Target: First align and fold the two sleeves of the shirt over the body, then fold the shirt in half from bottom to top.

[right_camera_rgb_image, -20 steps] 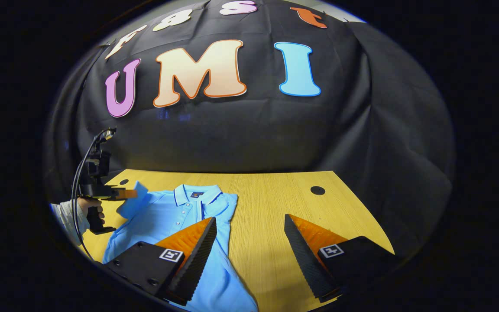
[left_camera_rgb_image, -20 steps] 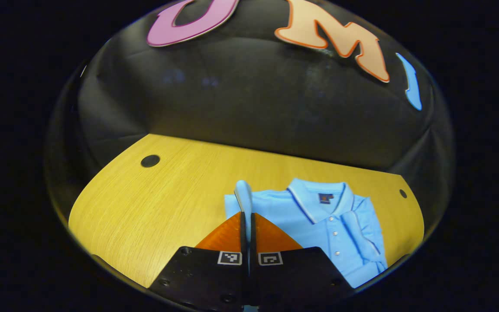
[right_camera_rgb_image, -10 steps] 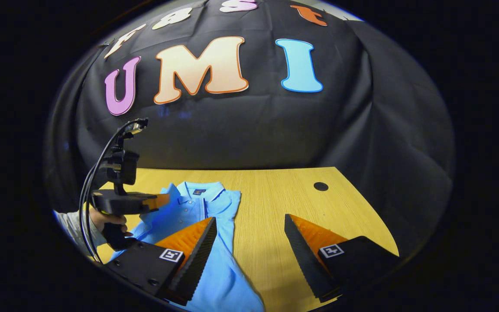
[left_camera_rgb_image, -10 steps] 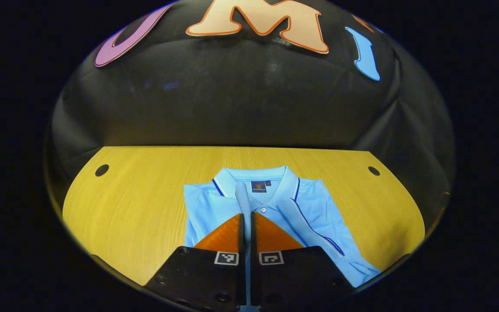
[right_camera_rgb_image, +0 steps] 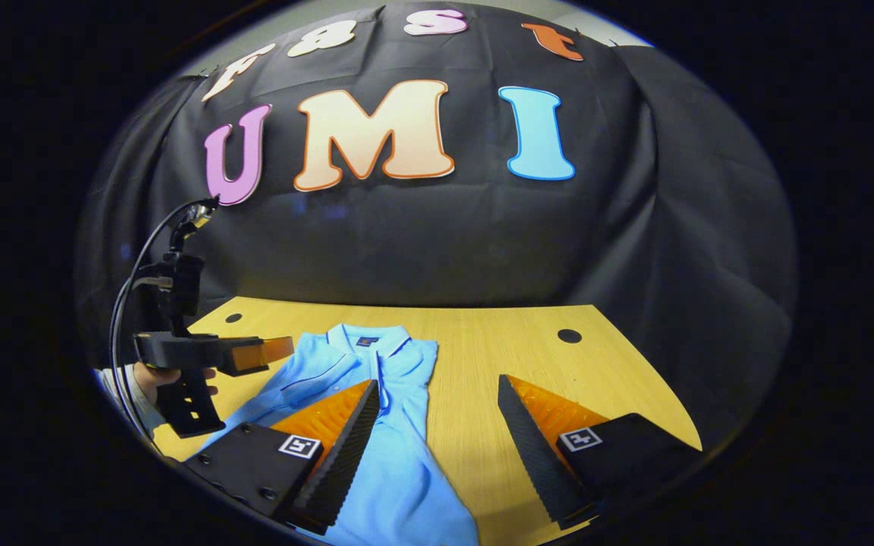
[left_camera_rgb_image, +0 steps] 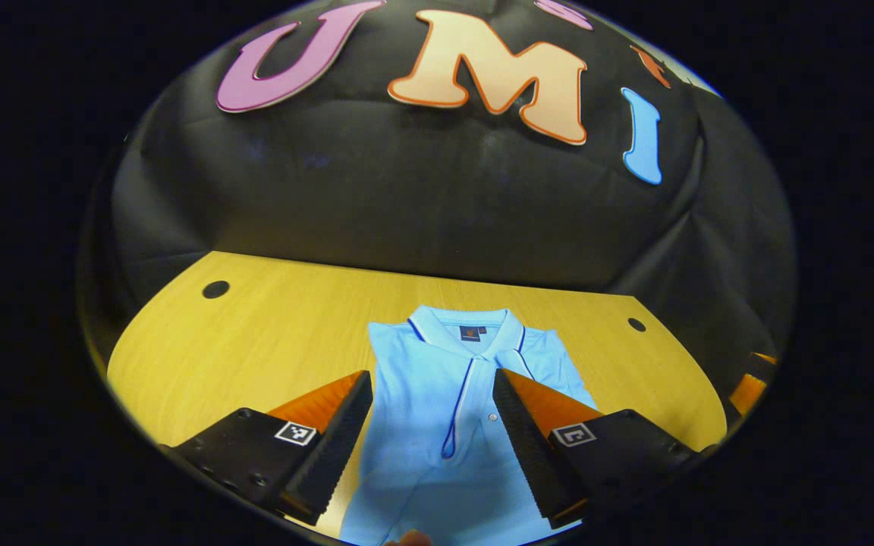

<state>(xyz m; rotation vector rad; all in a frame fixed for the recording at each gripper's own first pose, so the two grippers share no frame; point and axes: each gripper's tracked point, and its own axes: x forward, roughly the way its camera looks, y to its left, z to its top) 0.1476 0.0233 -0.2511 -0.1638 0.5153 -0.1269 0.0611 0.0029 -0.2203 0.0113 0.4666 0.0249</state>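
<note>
On the wooden counter we see the light blue shirt lying flat, collar toward the back wall, both sleeves folded in over the body. The left gripper hovers above it with fingers spread wide — nothing between them. Our right gripper is spread too, one finger over the shirt's edge, the other over bare wood — in its view a hand holds the left gripper.

Shirt light blue; collar and sleeve cuff edged with a thin dark-blue stripe, small dark label inside the neck. Table yellow wood grain with fine lines and black round holes. Sleeve at the person's wrist pale grey.
</note>
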